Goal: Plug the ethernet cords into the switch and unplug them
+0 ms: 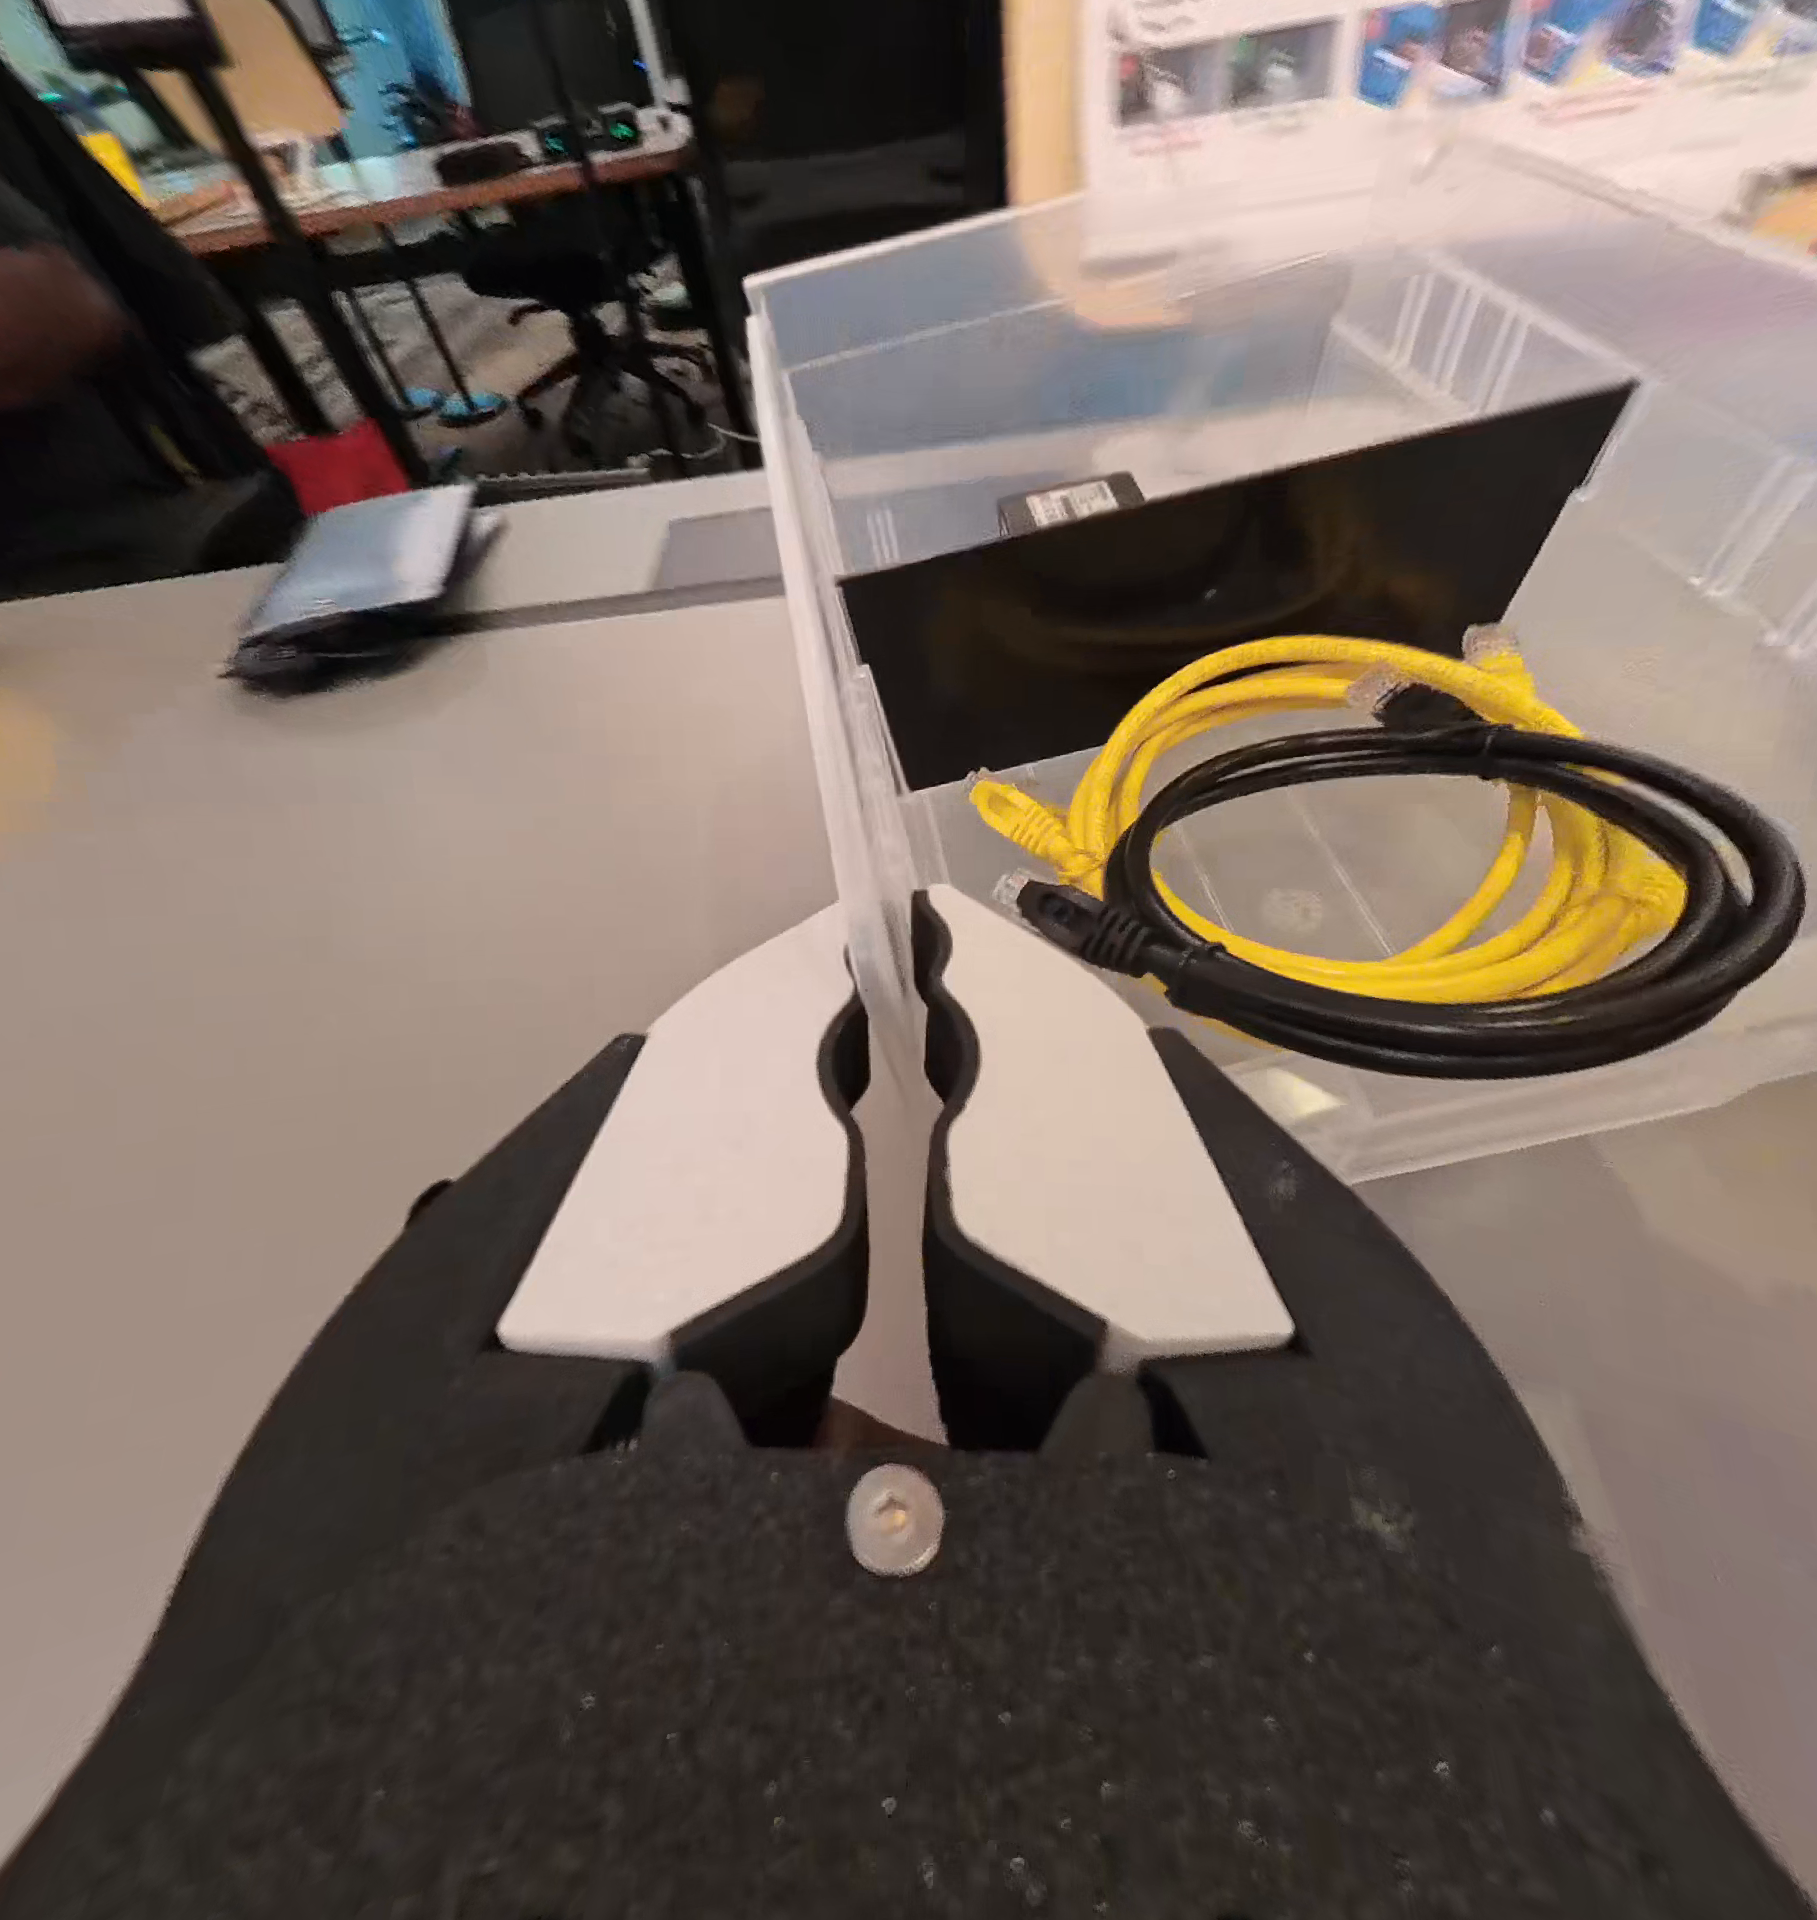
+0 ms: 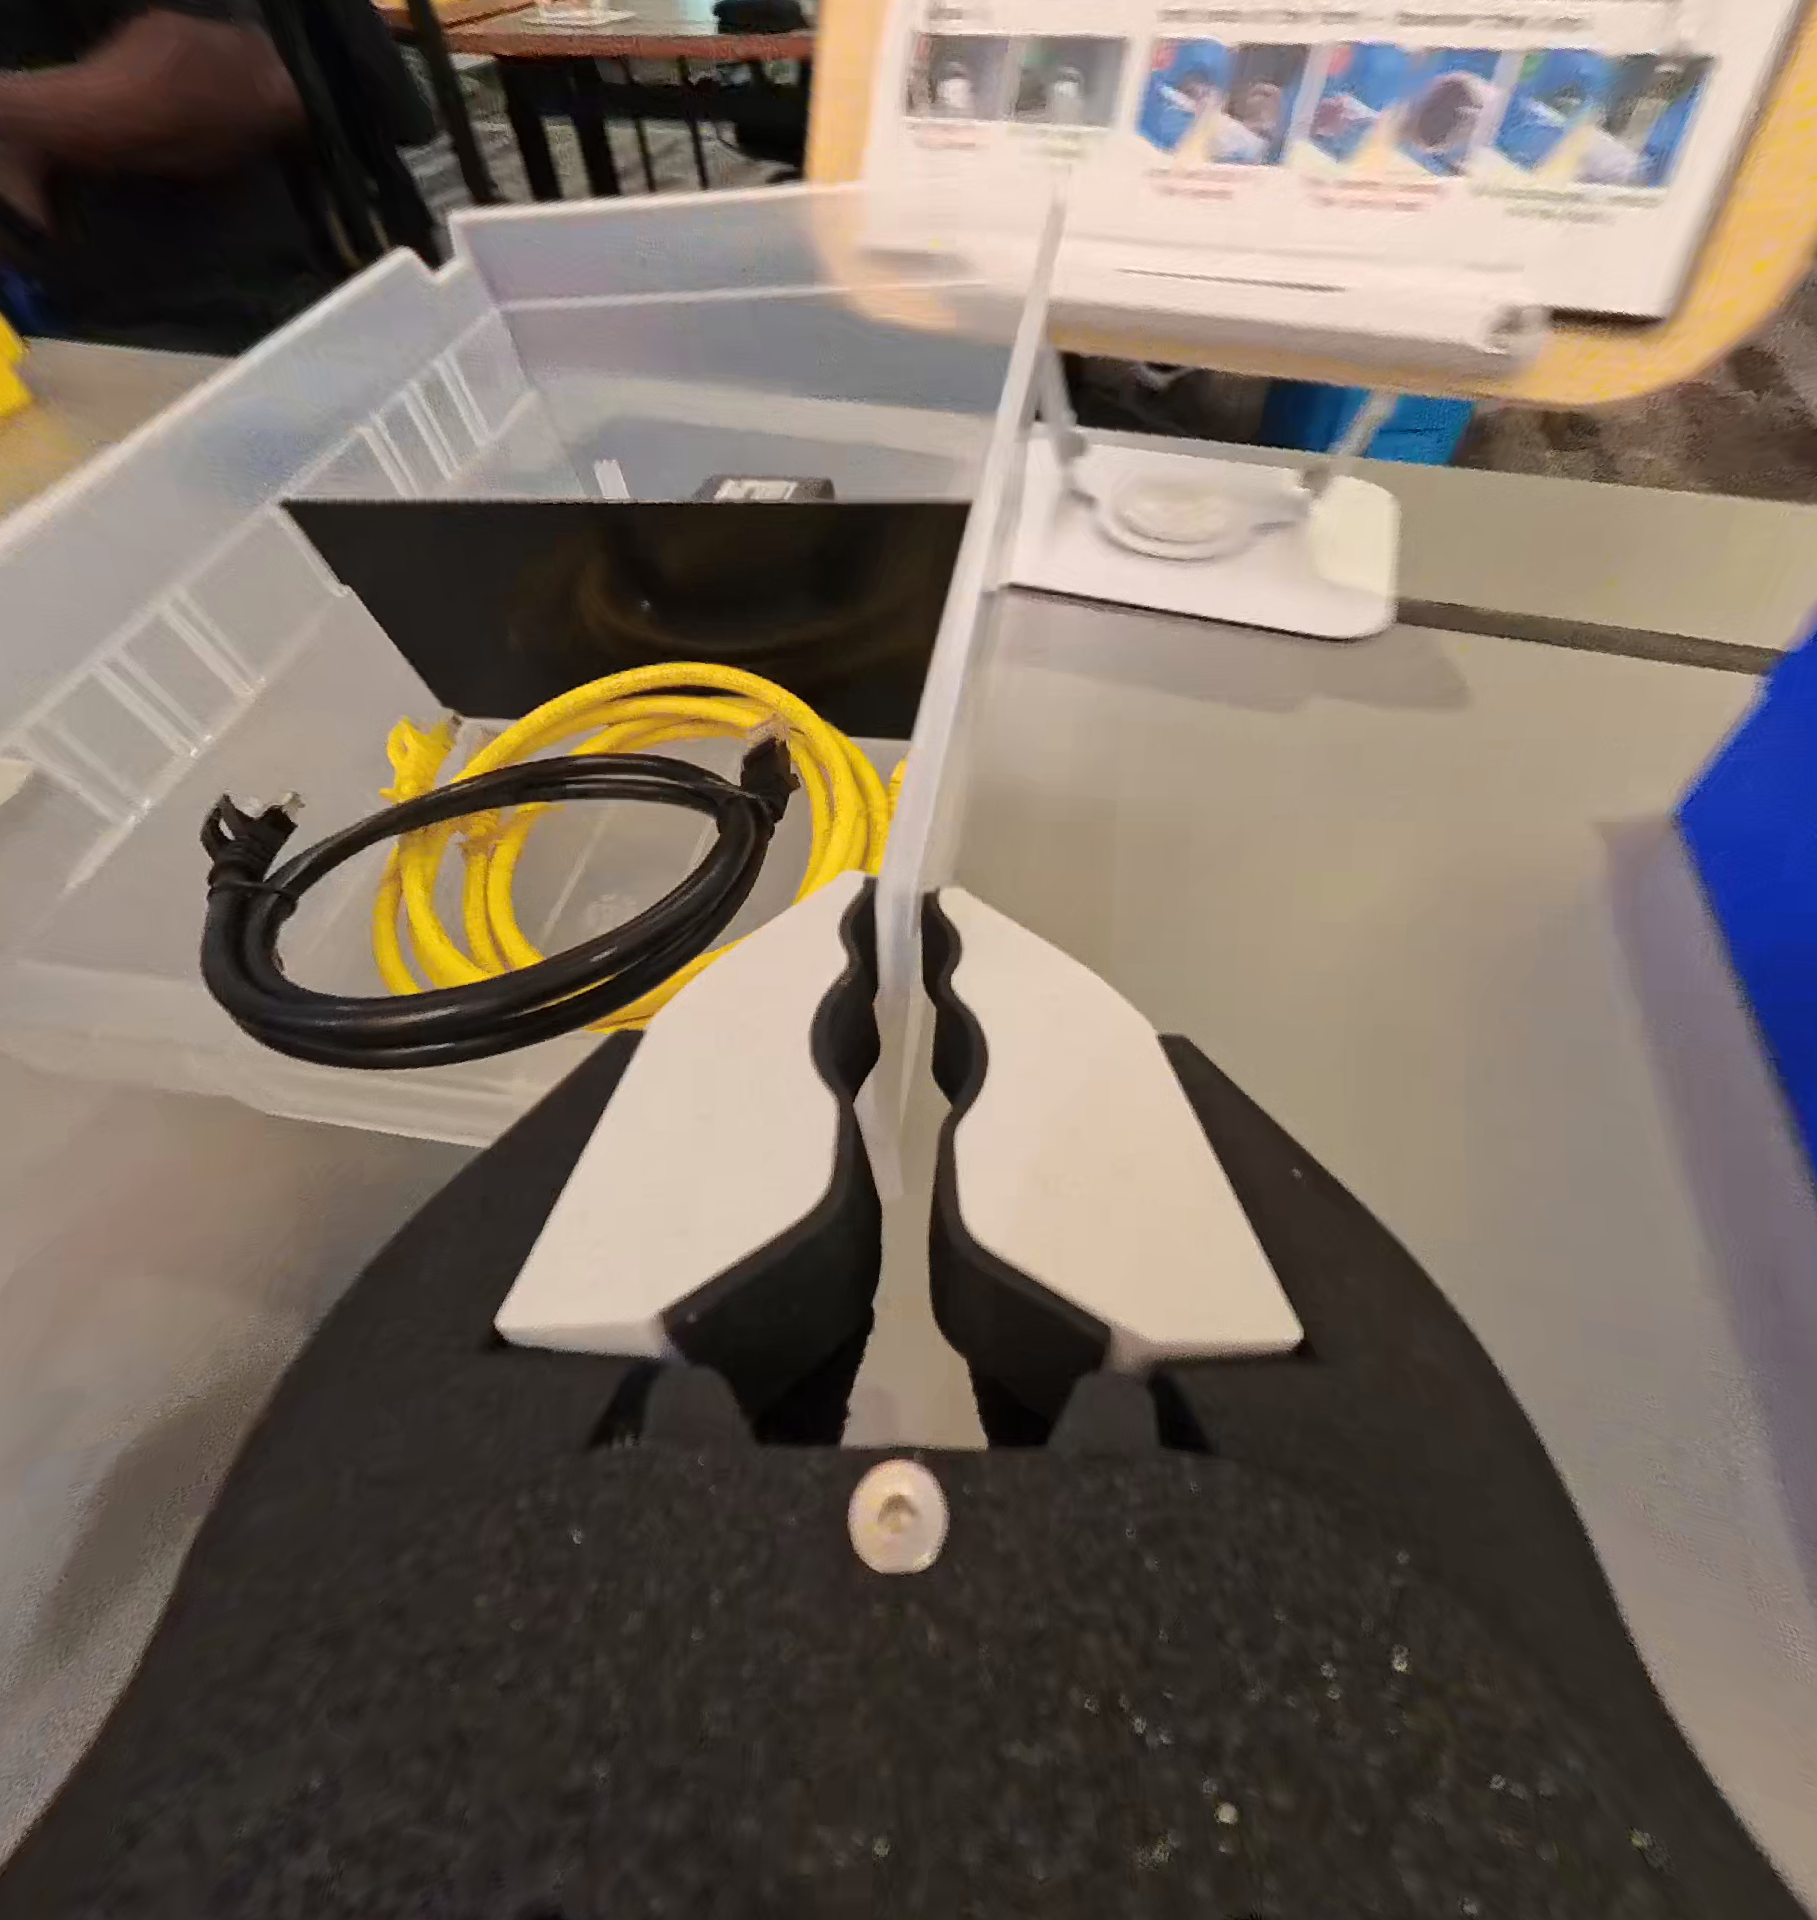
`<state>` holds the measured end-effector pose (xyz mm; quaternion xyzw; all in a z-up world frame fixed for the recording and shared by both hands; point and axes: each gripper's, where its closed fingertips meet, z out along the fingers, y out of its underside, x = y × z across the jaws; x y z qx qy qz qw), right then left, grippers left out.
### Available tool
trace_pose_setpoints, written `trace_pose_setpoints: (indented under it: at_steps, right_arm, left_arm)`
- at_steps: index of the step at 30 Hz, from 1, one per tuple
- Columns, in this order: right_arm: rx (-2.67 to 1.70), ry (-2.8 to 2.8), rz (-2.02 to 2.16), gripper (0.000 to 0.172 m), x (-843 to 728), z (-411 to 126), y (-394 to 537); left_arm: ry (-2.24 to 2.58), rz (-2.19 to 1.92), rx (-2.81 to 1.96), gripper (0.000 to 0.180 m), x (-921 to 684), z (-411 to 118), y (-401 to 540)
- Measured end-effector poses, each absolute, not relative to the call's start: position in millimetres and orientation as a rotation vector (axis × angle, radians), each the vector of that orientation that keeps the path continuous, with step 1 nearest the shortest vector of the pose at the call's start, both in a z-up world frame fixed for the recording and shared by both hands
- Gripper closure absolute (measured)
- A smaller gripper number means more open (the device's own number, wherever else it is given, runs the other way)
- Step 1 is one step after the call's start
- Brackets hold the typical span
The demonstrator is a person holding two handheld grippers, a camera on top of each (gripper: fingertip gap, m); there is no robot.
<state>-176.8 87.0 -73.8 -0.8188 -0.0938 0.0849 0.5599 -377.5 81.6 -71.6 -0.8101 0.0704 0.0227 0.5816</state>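
Both my grippers are clamped on the side walls of the clear bin.

My left gripper (image 1: 888, 935) pinches the bin's left wall (image 1: 842, 727); my right gripper (image 2: 899, 925) pinches the right wall (image 2: 971, 623). Both stand narrow, pads against the plastic. The yellow cord (image 1: 1299, 675) and black cord (image 1: 1506, 1018) lie coiled together on the bin floor, in front of a black divider (image 1: 1195, 623). I cannot tell where the switch is.

black foam-textured gripper body (image 1: 883, 1714), white fingers (image 1: 717, 1164), silver screw (image 1: 895, 1520).
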Motion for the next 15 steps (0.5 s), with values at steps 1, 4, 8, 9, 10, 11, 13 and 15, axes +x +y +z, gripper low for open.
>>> trace_pose_setpoints:
  at_steps: [1, 4, 8, 9, 10, 11, 13, 15]
  right_arm:
    - [-1.926, -0.231, 0.218, 0.166, -197, -72, 91]
    - [-1.935, -0.269, 0.229, 0.166, -257, -79, 98]
    - [-2.008, -0.337, 0.165, 0.165, -317, -114, 101]
    - [-2.037, -0.347, 0.179, 0.165, -327, -124, 99]
    - [-2.049, -0.352, 0.202, 0.163, -335, -132, 96]
    - [-2.019, -0.361, 0.215, 0.162, -340, -133, 94]
    - [-2.002, -0.383, 0.263, 0.158, -349, -133, 90]
    - [-2.028, -0.402, 0.334, 0.156, -351, -133, 90]
  left_arm:
    - [0.136, 0.053, -1.887, 0.176, -398, -68, 83]
    - [0.123, 0.069, -1.896, 0.177, -456, -71, 93]
    - [0.058, 0.019, -1.967, 0.178, -513, -103, 106]
    - [0.057, 0.006, -1.996, 0.177, -521, -113, 108]
    - [0.052, -0.006, -1.978, 0.177, -528, -117, 110]
    - [0.033, -0.037, -1.965, 0.177, -532, -119, 112]
    - [-0.029, -0.098, -1.969, 0.175, -539, -121, 113]
    - [-0.026, -0.056, -1.978, 0.174, -541, -121, 112]
